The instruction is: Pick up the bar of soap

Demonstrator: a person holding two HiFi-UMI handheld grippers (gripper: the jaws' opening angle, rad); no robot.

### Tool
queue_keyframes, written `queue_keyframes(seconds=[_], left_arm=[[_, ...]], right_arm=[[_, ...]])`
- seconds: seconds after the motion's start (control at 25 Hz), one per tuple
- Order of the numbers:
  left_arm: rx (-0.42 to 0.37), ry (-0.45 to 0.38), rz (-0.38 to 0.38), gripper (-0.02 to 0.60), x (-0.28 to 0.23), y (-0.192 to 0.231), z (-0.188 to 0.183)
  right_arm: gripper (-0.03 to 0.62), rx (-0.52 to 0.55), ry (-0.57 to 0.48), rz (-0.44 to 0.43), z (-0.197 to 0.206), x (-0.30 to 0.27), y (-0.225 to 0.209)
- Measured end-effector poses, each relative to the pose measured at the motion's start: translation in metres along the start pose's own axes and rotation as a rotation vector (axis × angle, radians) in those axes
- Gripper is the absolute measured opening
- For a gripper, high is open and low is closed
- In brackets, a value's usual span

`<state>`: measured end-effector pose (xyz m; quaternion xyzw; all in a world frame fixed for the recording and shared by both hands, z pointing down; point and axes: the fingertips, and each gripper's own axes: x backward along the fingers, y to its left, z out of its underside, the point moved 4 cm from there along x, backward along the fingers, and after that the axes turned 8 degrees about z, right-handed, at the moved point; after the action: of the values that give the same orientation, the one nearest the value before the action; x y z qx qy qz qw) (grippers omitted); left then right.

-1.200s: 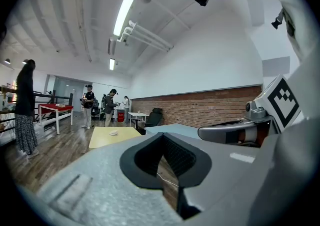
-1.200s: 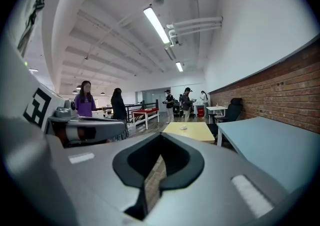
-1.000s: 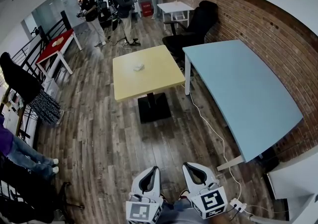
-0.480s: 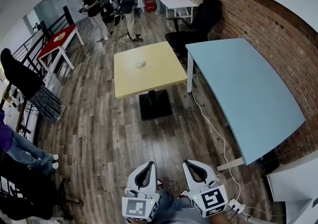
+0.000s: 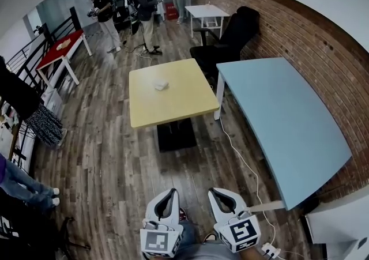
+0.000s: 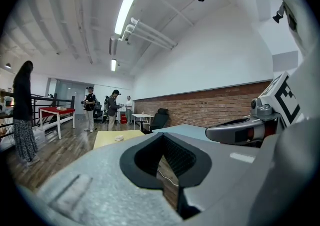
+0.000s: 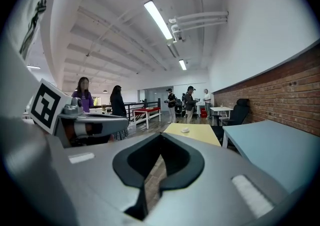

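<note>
Soap bar (image 5: 161, 85) lies near the middle of the yellow table (image 5: 176, 106).

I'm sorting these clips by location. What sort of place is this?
Probably a shared office or studio workspace: a brick wall, a wood plank floor, and plain work tables such as the yellow table and the blue table.

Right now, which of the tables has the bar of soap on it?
The yellow table, square, on a dark pedestal: the bar of soap lies in its far half. The long blue table beside it shows none.
</note>
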<state>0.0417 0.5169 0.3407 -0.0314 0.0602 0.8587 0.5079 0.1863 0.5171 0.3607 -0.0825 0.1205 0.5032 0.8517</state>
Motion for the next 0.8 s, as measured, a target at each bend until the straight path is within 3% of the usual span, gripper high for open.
queue_keyframes(seconds=[0.48,0.8], left_arm=[[-0.01,-0.024,0.01,0.002,-0.073,0.135,-0.028],[0.01,-0.038,0.052,0.002,-0.1,0.183,-0.03]], right_arm=[[0.003,0.051,0.012,-0.015,-0.045,-0.15,0.018],[0.003,0.068,0.021,0.001,-0.061,-0.2,0.027]])
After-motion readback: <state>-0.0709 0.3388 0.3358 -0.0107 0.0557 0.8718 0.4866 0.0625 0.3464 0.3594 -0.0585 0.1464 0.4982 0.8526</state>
